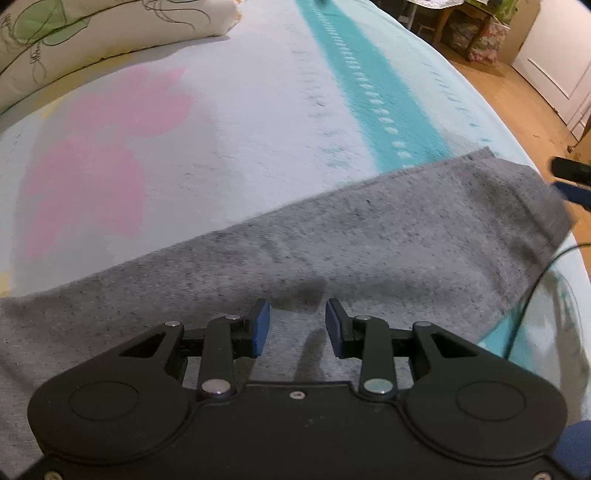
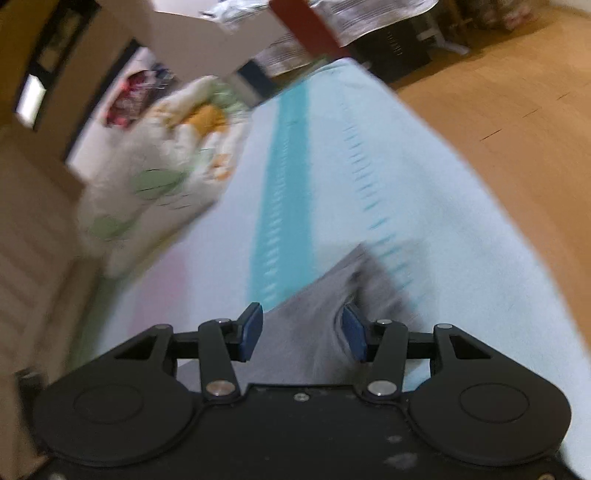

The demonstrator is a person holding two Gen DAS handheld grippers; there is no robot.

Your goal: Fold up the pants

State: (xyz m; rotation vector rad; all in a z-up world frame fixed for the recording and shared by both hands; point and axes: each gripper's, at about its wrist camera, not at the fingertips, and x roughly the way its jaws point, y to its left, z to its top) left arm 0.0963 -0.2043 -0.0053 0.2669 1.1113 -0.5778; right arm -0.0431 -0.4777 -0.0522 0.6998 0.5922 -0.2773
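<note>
Both sets of tongs, left [image 1: 297, 325] and right [image 2: 303, 334], gape half-wide and empty over the heather-grey knit pants [image 1: 332, 236], which lie flat on the pastel-striped bed [image 1: 229, 122] toward four o'clock, where a shallow pinch could catch only one layer.

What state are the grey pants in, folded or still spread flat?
Cannot tell about folds. The grey pants lie flat as one long band across the bedspread; layers aren't visible. Left gripper hovers open above them.

Pants [image 1: 332, 240] lie across the bed [image 1: 258, 110]; pillow [image 1: 92, 33] seemingly behind.
</note>
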